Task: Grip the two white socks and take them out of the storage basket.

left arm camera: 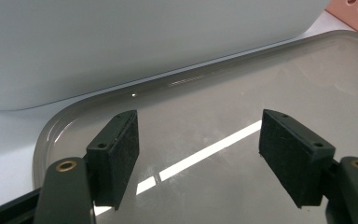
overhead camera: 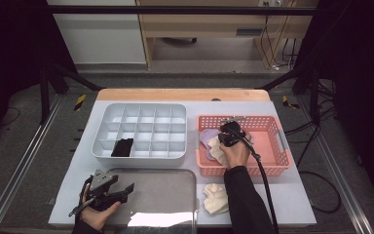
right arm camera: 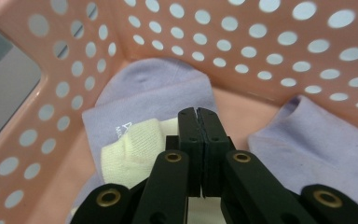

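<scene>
My right gripper point(overhead camera: 224, 140) is down inside the pink perforated basket point(overhead camera: 277, 127). In the right gripper view its jaws point(right arm camera: 198, 123) are pressed together, and a cream sock point(right arm camera: 128, 156) bunches up at their left side and base. Purple socks point(right arm camera: 158, 88) lie under and beside it on the basket floor. A second cream sock point(overhead camera: 215, 199) lies on the table in front of the basket. My left gripper point(overhead camera: 125, 191) hovers open over the left end of a shiny metal tray point(left arm camera: 270, 65), with nothing between its pads point(left arm camera: 121, 154).
A grey compartment organizer point(overhead camera: 141, 109) stands behind the tray, with a black sock point(overhead camera: 122, 147) in a front-row cell. The organizer's wall point(left arm camera: 121, 42) rises just beyond the tray rim. The wooden table edge point(overhead camera: 180, 94) runs along the back.
</scene>
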Demonstrator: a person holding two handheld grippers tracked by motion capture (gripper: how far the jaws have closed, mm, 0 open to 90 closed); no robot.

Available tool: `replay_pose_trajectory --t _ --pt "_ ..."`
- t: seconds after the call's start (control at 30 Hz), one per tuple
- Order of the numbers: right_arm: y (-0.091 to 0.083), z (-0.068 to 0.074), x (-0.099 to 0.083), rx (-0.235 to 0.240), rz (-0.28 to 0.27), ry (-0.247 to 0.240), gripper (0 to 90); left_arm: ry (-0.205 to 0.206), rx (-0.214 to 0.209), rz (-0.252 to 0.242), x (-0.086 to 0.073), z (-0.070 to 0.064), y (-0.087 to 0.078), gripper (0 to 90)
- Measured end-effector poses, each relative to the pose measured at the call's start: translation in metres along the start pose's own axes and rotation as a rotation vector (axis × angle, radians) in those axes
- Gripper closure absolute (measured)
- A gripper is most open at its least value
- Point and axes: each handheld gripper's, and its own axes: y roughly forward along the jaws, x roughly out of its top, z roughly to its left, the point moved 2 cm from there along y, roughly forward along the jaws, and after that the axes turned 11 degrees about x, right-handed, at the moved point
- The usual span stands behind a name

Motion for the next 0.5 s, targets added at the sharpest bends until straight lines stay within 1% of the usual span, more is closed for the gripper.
replay_pose_trajectory --t 0.1,0.17,0.2,0.23,0.3,0.33,0.37,0.43,0.5 --pt "-0.004 0.0 0.002 0.006 -0.031 0.008 90.0 -0.001 0.001 0.001 0.0 0.0 0.0 28.2" --pt "-0.009 0.0 0.004 0.006 -0.069 -0.004 90.0 -0.002 0.0 0.0 0.0 0.0 0.0 28.2" --pt "-0.01 0.001 0.005 0.009 -0.081 -0.002 90.0 -0.001 0.0 0.001 0.0 0.0 0.0 28.1" --pt "-0.014 0.002 0.007 0.01 -0.106 -0.003 90.0 0.0 -0.001 0.0 0.0 0.0 0.0 28.1" --pt "-0.02 0.002 0.009 -0.001 -0.15 -0.019 90.0 -0.001 0.0 0.0 0.0 0.0 0.0 28.1" --pt "-0.02 0.002 0.009 -0.001 -0.15 -0.019 90.0 -0.001 0.0 0.0 0.0 0.0 0.0 28.2" --pt "-0.026 0.002 0.012 -0.002 -0.185 -0.02 90.0 -0.003 0.0 -0.002 0.0 0.0 -0.001 28.2" --pt "-0.032 0.002 0.014 0.007 -0.217 -0.013 90.0 -0.002 0.0 -0.001 0.0 0.0 0.0 28.1" --pt "-0.041 0.003 0.016 0.016 -0.252 -0.019 90.0 -0.001 -0.001 -0.001 0.0 0.0 0.0 28.2"
